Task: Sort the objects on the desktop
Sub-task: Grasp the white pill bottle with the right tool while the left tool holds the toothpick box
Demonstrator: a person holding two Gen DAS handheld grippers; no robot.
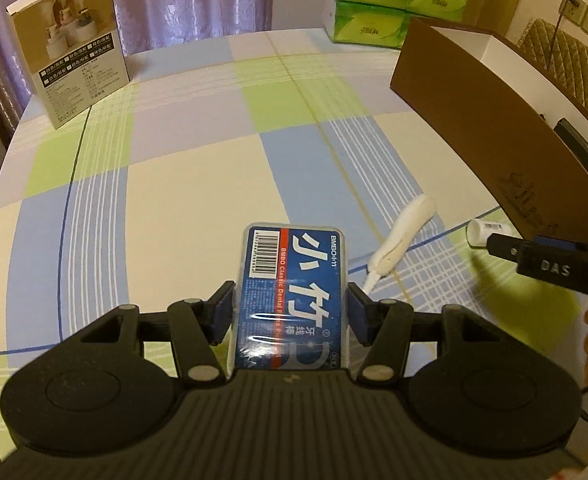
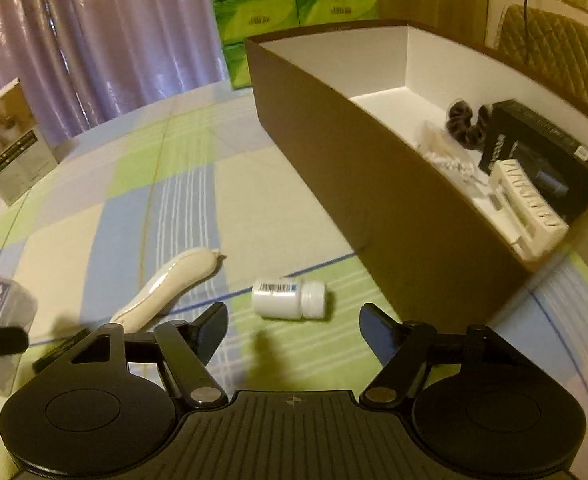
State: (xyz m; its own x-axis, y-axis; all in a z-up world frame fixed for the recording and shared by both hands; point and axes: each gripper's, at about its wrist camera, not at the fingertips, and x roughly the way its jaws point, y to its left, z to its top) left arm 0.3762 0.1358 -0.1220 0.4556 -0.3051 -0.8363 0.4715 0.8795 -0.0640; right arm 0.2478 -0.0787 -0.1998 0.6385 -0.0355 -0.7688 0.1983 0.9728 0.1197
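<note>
Left wrist view: beyond the fingers on the left stands a printed carton (image 1: 68, 46), its small text unreadable. The left gripper (image 1: 290, 310) pinches a clear floss-pick box (image 1: 292, 292) between its blue pads; the label reads "BMBO Classic Dental" beside a barcode. Just right of the fingers lies a white pouch (image 1: 403, 236), then a white bottle (image 1: 479, 232), partly covered by the right gripper's finger marked "DAS". A brown tray (image 1: 489, 136) runs off the right edge. Open tablecloth (image 1: 182, 184) stretches ahead of the fingers.

Right wrist view: the right gripper (image 2: 294, 326) has its fingers spread wide and empty, the barcoded bottle (image 2: 290, 298) lying just ahead between them. The tray's contents are blurred; a black box (image 2: 541, 156) and a white ribbed case (image 2: 527, 208) show.
</note>
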